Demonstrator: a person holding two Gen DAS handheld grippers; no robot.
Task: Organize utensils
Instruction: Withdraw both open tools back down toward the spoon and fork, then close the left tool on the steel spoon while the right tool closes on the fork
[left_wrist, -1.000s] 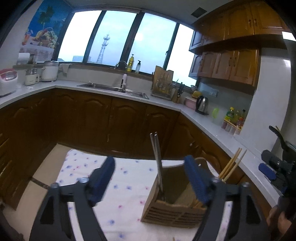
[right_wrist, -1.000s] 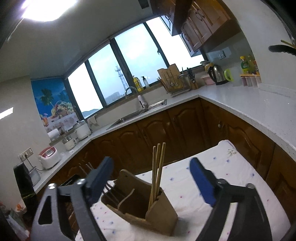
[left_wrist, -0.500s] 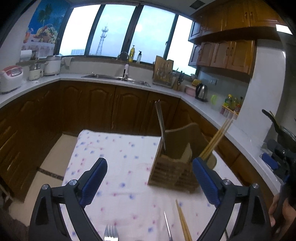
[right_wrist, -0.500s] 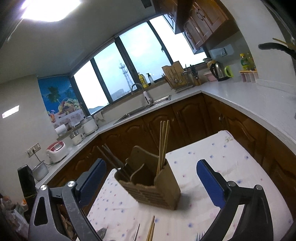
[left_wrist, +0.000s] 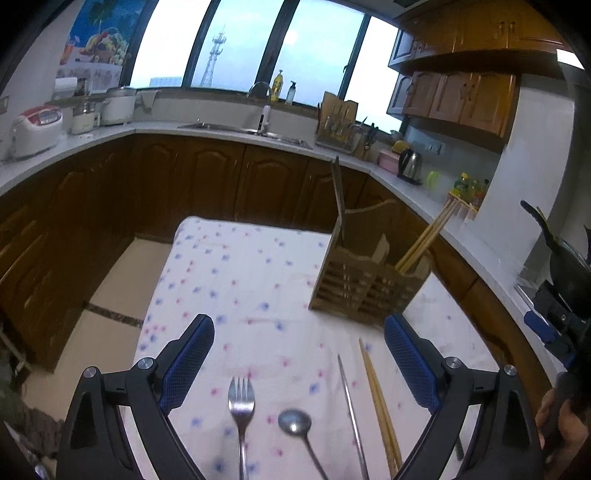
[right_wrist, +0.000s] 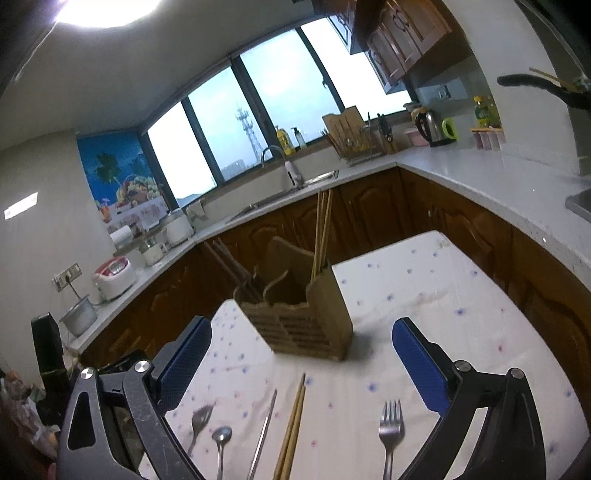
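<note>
A wooden slatted utensil holder (left_wrist: 365, 280) (right_wrist: 306, 317) stands on the flowered tablecloth (left_wrist: 251, 280), with wooden chopsticks (left_wrist: 424, 236) and metal chopsticks (left_wrist: 338, 195) upright in it. On the cloth lie a fork (left_wrist: 240, 410), a spoon (left_wrist: 295, 424), metal chopsticks (left_wrist: 351, 410) and wooden chopsticks (left_wrist: 378, 398). The right wrist view shows a second fork (right_wrist: 389, 428), wooden chopsticks (right_wrist: 293, 424), metal chopsticks (right_wrist: 264, 432), the spoon (right_wrist: 221, 439) and the first fork (right_wrist: 199, 421). My left gripper (left_wrist: 299, 358) and right gripper (right_wrist: 301, 354) are open and empty above the cloth, short of the holder.
Dark wooden cabinets and a white counter (left_wrist: 424, 203) curve around the table. The counter holds a sink (left_wrist: 255, 129), a kettle (left_wrist: 410, 166), a dish rack (left_wrist: 338, 125) and rice cookers (left_wrist: 37, 129). The table edge (left_wrist: 162, 280) drops to the floor on the left.
Both grippers have drawn back from the holder and tilted down. The loose utensils on the cloth have come into view near the fingers. Both stay open.
</note>
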